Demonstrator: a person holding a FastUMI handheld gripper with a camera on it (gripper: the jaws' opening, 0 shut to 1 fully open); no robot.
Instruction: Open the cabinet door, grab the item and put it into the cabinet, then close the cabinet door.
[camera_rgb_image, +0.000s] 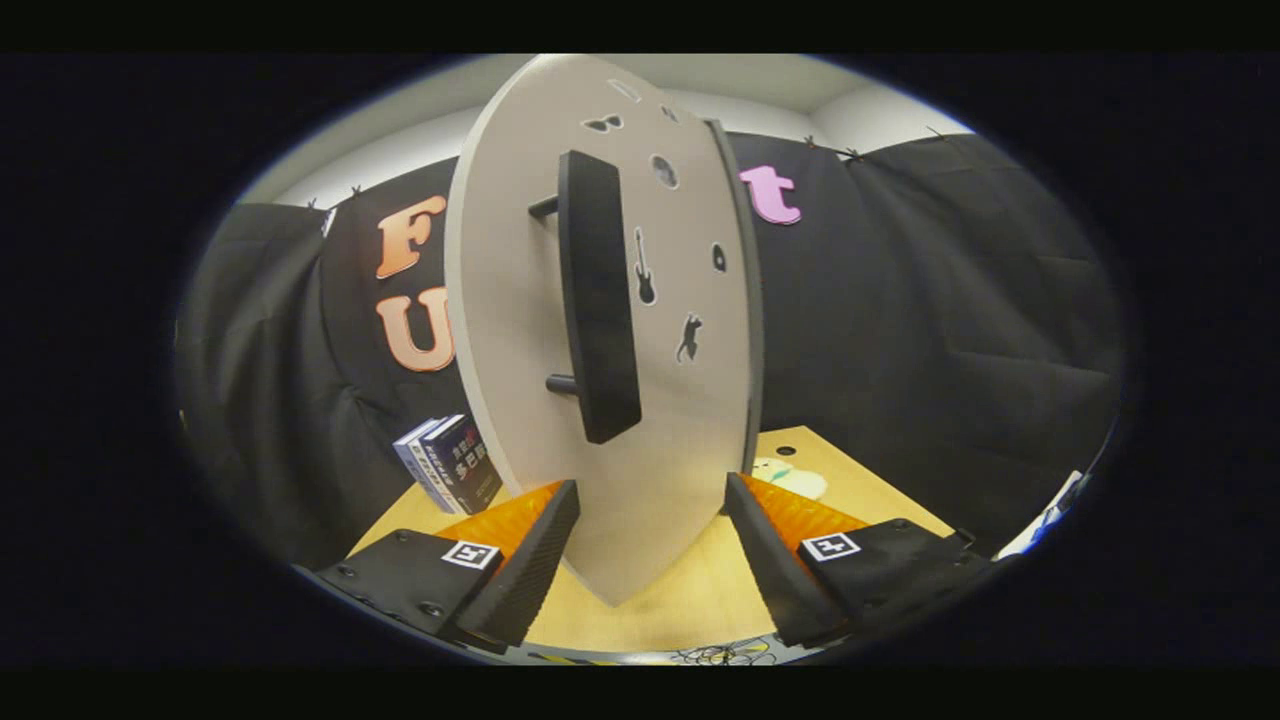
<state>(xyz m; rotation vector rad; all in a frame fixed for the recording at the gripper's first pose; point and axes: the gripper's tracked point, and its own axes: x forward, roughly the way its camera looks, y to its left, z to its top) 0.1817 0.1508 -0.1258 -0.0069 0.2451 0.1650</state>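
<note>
The gripper (650, 500) has its fingers spread wide, one on either side of the lower edge of the pale cabinet door (520, 330), which stands between them; whether they touch it is unclear. A dark bar handle (598, 300) sticks out from the door. A stack of books (450, 465) stands on the wooden tabletop (690, 580) at its far left corner.

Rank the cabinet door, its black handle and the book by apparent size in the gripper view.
1. Cabinet door, though closeness inflates it.
2. Black handle.
3. Book, farther off.
The open gripper straddles the door.
</note>
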